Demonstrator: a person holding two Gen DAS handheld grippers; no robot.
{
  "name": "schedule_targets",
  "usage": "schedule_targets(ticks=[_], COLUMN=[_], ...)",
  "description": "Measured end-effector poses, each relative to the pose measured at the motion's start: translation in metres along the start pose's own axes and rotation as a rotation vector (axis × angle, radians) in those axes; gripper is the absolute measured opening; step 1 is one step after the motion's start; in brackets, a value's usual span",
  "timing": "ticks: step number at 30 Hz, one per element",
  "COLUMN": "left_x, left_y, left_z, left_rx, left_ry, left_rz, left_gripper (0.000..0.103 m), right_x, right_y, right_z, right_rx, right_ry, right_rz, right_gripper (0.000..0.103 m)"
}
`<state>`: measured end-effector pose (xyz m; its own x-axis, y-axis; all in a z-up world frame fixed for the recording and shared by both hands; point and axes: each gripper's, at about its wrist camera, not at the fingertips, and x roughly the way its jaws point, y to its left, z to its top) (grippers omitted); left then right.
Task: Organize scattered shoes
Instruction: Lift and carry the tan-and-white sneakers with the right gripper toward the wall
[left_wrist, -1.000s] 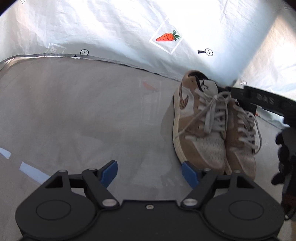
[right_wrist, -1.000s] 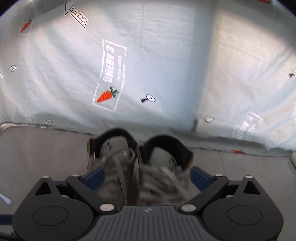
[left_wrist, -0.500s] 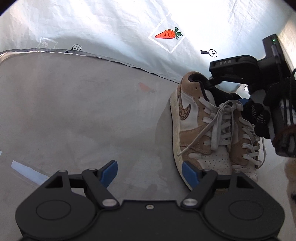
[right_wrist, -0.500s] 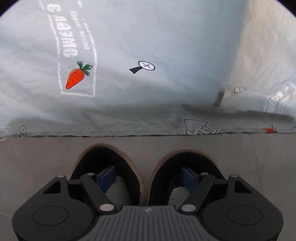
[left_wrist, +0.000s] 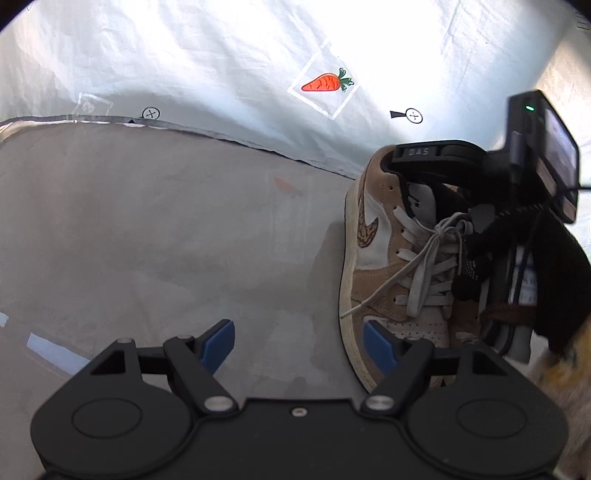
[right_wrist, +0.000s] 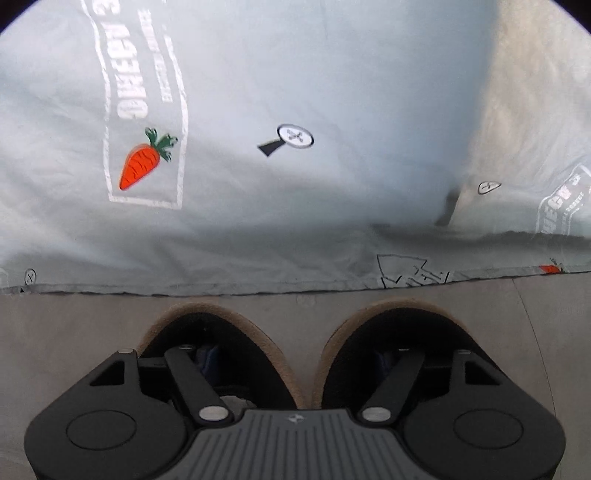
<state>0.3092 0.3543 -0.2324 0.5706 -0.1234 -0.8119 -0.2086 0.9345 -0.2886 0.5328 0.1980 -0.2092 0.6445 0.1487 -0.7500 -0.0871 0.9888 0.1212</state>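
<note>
My right gripper (right_wrist: 299, 360) is closing, one finger inside each sneaker (right_wrist: 221, 332) collar; my left gripper (left_wrist: 298, 341) hangs apart, empty.

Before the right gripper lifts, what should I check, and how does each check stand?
1. One finger of the right gripper inside each of the tan sneakers: ok.
2. Both inner collars between its closing jaws: ok.
3. Pads pressing those collars: not ok, gaps show.
4. Sneakers side by side, heels towards the printed sheet: ok.
5. Left gripper open, empty, above the floor: ok.
6. Laces clear of the fingers: cannot tell.
</note>
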Motion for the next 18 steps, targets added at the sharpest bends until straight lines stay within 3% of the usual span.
schedule_targets(ticks=[5, 8, 13, 18], left_x=[-0.023, -0.042, -0.071, -0.096], left_y=[-0.003, -0.011, -0.024, -0.042], left_z=[-0.008, -0.015, -0.027, -0.041], left_rx=[-0.010, 0.002, 0.032, 0.072], left_ry=[-0.042, -0.081, -0.123, -0.142], left_rz=[-0.019, -0.033, -0.055, -0.076], left_gripper=[0.077, 0.077, 0.077, 0.077], right_x=[-0.071, -0.115, -0.188, -0.245], right_y=[-0.007, -0.014, -0.022, -0.054], right_z=[-0.017, -0.028, -0.050, -0.037], right_rx=[-0.010, -0.029, -0.030, 0.027], right_ry=[-0.248, -0.383, -0.621, -0.788], right_rz=[0.070, 0.058, -0.132, -0.194], right_gripper=[0.067, 0.063, 0.062, 0.062])
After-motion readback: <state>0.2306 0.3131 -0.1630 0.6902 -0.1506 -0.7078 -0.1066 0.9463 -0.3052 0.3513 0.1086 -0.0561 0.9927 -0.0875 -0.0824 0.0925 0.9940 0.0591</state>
